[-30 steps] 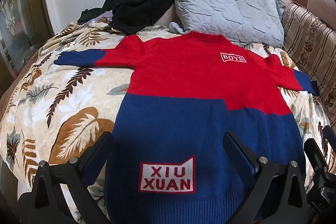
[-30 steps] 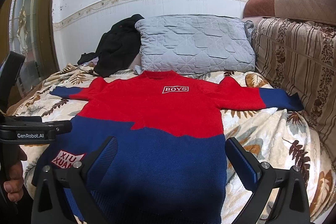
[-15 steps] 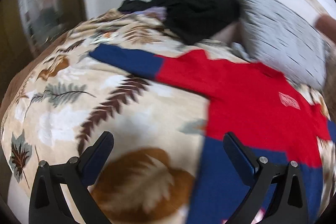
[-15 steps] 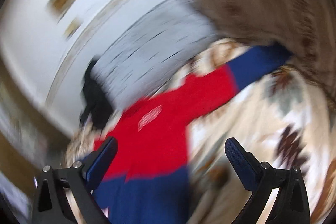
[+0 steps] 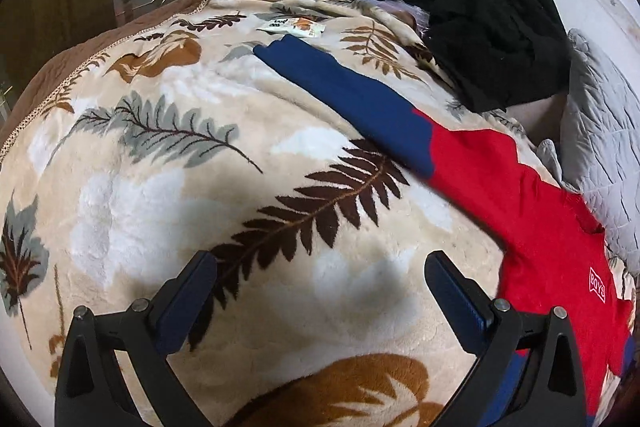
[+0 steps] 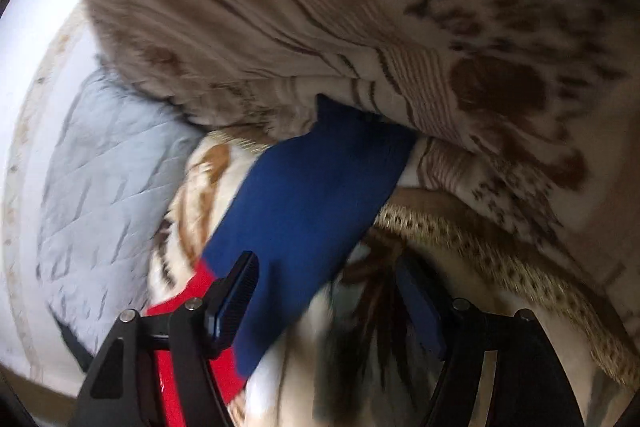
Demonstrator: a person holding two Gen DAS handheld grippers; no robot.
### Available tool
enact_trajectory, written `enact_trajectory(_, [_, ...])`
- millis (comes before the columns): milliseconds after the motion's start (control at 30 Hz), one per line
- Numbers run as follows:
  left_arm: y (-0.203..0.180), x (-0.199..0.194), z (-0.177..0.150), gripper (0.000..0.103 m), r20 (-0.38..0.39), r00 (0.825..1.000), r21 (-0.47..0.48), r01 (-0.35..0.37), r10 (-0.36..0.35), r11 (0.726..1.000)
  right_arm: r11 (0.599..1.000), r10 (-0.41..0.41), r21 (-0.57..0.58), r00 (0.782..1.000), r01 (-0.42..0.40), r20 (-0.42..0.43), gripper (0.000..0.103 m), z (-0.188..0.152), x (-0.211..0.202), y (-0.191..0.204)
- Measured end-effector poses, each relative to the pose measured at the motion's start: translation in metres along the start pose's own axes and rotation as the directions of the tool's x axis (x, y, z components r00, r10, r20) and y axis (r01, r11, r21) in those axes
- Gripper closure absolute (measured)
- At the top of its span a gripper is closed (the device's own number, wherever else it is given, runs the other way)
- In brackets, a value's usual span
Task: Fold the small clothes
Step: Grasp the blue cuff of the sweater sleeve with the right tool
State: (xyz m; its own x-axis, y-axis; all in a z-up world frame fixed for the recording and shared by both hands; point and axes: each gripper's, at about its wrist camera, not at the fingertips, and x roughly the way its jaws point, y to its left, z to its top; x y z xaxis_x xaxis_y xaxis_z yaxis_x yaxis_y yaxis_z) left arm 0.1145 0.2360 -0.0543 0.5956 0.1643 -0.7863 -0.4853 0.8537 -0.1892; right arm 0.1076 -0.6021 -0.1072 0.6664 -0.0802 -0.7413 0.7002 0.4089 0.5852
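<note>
The red and blue sweater [image 5: 532,219] lies flat on the leaf-print blanket [image 5: 180,187]. The left claw [image 5: 320,301] hangs spread above the blanket beside the sweater's sleeve. The right claw [image 6: 326,301] is closing over the other blue cuff [image 6: 308,199], not yet pinching it.

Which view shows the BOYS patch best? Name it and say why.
Left wrist view: the white BOYS patch sits readable on the red chest of the sweater. The right wrist view shows only a blue sleeve, no patch.

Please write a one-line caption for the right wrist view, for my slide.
Right gripper closing around the sweater's blue sleeve cuff beside the striped cushion.
</note>
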Motion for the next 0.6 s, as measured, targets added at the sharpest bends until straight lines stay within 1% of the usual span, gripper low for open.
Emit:
enact_trajectory(33, [-0.001,0.002,-0.001,0.000,-0.010,1.000,0.002,0.000,0.000,1.000,1.000,-0.008,-0.005,1.000,0.008,0.007,0.034,0.001,0.002,0.003])
enact_trajectory(67, [-0.003,0.003,-0.003,0.000,-0.021,1.000,0.006,-0.001,0.001,1.000,0.999,-0.030,-0.024,0.999,0.030,0.018,0.057,0.004,0.007,0.008])
enact_trajectory(100, [-0.003,0.004,-0.003,0.000,-0.032,0.999,0.005,0.000,0.000,1.000,0.998,-0.046,-0.033,0.999,0.047,0.022,0.077,0.006,0.009,0.010])
enact_trajectory(133, [-0.003,0.003,-0.004,0.000,-0.037,0.999,0.002,0.003,-0.003,1.000,0.994,-0.093,-0.050,0.995,0.095,0.036,0.094,0.009,0.009,0.015])
enact_trajectory(167, [-0.003,0.002,-0.003,0.000,-0.039,0.999,-0.010,0.012,-0.012,1.000,0.992,-0.104,-0.065,0.993,0.107,0.053,0.095,0.008,0.008,0.019])
enact_trajectory(200, [-0.002,0.000,-0.003,0.000,-0.036,0.999,-0.019,0.018,-0.018,1.000,0.986,-0.119,-0.108,0.989,0.128,0.085,0.096,0.009,0.002,0.029])
enact_trajectory(233, [-0.001,-0.001,-0.002,0.000,-0.032,0.999,-0.027,0.022,-0.023,0.999,0.974,-0.133,-0.169,0.983,0.153,0.125,0.097,0.010,-0.006,0.044])
enact_trajectory(267, [0.001,-0.004,0.000,0.000,-0.026,0.999,-0.036,0.027,-0.028,0.999,0.962,-0.121,-0.226,0.980,0.155,0.160,0.097,0.008,-0.016,0.060])
enact_trajectory(333, [0.003,-0.008,0.002,0.000,-0.017,0.999,-0.050,0.039,-0.040,0.998,0.938,-0.045,-0.330,0.980,0.109,0.194,0.097,0.001,-0.041,0.102])
enact_trajectory(367, [0.004,-0.009,0.002,0.000,-0.013,0.999,-0.057,0.048,-0.049,0.997,0.908,0.022,-0.412,0.977,0.070,0.214,0.097,-0.012,-0.061,0.138])
enact_trajectory(400, [0.005,-0.010,0.003,0.000,-0.013,0.998,-0.062,0.057,-0.058,0.996,0.892,0.064,-0.450,0.975,0.038,0.211,0.097,-0.021,-0.071,0.157])
enact_trajectory(433, [0.006,-0.011,0.004,0.000,-0.012,0.998,-0.066,0.063,-0.064,0.996,0.863,0.136,-0.505,0.972,-0.020,0.194,0.097,-0.037,-0.086,0.187])
enact_trajectory(467, [0.008,-0.013,0.004,0.000,-0.010,0.998,-0.073,0.068,-0.069,0.995,0.815,0.230,-0.571,0.960,-0.100,0.161,0.097,-0.063,-0.104,0.224])
enact_trajectory(500, [0.009,-0.014,0.004,0.000,-0.006,0.997,-0.076,0.070,-0.071,0.995,0.787,0.277,-0.600,0.951,-0.142,0.138,0.097,-0.079,-0.112,0.243])
enact_trajectory(533, [0.010,-0.015,0.004,0.000,-0.005,0.997,-0.079,0.072,-0.072,0.994,0.738,0.357,-0.635,0.930,-0.228,0.082,0.097,-0.107,-0.123,0.270])
enact_trajectory(567, [0.012,-0.016,0.005,0.000,-0.005,0.997,-0.085,0.075,-0.075,0.994,0.716,0.393,-0.641,0.919,-0.278,0.040,0.095,-0.122,-0.125,0.282])
enact_trajectory(600, [0.014,-0.017,0.005,0.000,-0.006,0.997,-0.092,0.080,-0.081,0.993,0.688,0.431,-0.632,0.901,-0.358,-0.041,0.095,-0.142,-0.124,0.294])
